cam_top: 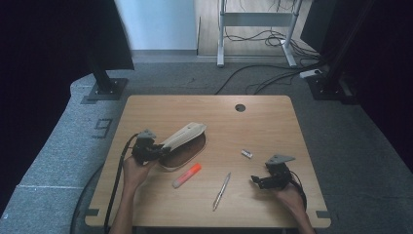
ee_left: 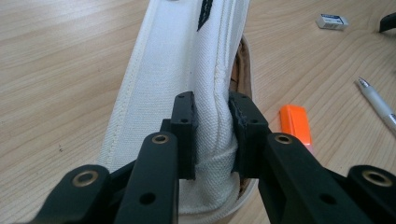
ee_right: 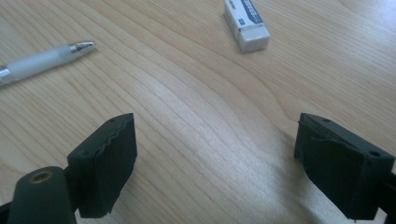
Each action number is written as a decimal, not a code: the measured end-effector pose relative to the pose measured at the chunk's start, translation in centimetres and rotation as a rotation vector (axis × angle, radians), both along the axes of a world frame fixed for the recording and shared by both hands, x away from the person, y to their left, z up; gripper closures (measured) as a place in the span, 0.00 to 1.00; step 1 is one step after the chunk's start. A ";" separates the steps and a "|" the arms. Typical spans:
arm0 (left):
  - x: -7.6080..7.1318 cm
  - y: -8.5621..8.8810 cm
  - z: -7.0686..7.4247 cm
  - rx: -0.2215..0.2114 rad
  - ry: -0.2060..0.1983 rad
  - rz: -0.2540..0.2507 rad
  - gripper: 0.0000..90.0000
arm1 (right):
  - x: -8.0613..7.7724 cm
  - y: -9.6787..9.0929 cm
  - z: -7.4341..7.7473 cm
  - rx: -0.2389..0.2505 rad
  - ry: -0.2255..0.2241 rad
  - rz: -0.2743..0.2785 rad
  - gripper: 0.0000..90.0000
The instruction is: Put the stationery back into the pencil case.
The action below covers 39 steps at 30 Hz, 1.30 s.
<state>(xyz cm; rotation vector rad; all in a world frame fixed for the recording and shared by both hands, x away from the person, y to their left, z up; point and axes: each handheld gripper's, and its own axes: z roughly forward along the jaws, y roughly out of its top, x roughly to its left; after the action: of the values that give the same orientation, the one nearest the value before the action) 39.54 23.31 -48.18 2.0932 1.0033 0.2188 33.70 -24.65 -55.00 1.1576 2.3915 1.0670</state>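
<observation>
Left tool clamped on white pouch flap, brown lining beside it; right tool apart over bare table.

We hold the left gripper low at the table's left side, its cable trailing back along our left forearm, which comes in from the bottom edge. Its jaws are clamped together on white fabric, which bunches between the pads in the left gripper view. Our left hand wraps the body from behind. The right gripper sits near the table's right front, pointing left, in our right hand. Its jaws stand wide apart over bare wood, nothing between them.
</observation>
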 end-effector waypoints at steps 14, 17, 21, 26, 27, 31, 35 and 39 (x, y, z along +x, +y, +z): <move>-0.1 -0.1 0.1 -0.007 -0.001 -0.008 0.81 | 1.5 0.6 1.4 0.054 -0.005 -0.007 0.17; -0.2 -0.1 0.2 -0.008 -0.002 -0.010 0.81 | 2.0 0.8 1.6 0.056 -0.008 -0.011 0.18; -0.2 -0.1 0.2 -0.009 0.002 -0.010 0.81 | 2.5 1.1 1.8 0.066 -0.006 -0.008 0.23; -0.2 -0.2 0.2 -0.008 0.000 -0.013 0.81 | 3.3 1.4 2.4 0.037 -0.014 0.014 0.33; -0.2 -0.2 0.2 -0.007 0.000 -0.014 0.81 | 3.5 1.5 2.5 0.022 -0.022 0.015 0.35; -0.2 -0.2 0.2 -0.005 0.000 -0.015 0.81 | 4.4 1.7 2.7 -0.004 -0.024 0.035 0.43; -0.2 -0.2 0.1 -0.003 0.000 -0.018 0.81 | 5.3 1.6 2.4 -0.009 -0.012 0.036 0.48; -0.2 -0.3 0.1 -0.005 0.002 -0.020 0.81 | 6.1 1.5 2.0 -0.019 -0.002 0.038 0.54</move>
<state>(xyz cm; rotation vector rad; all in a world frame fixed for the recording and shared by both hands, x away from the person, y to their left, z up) 39.32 23.03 -48.11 2.0984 0.9823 0.2038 39.83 -23.12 -53.03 1.1081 2.4261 1.0546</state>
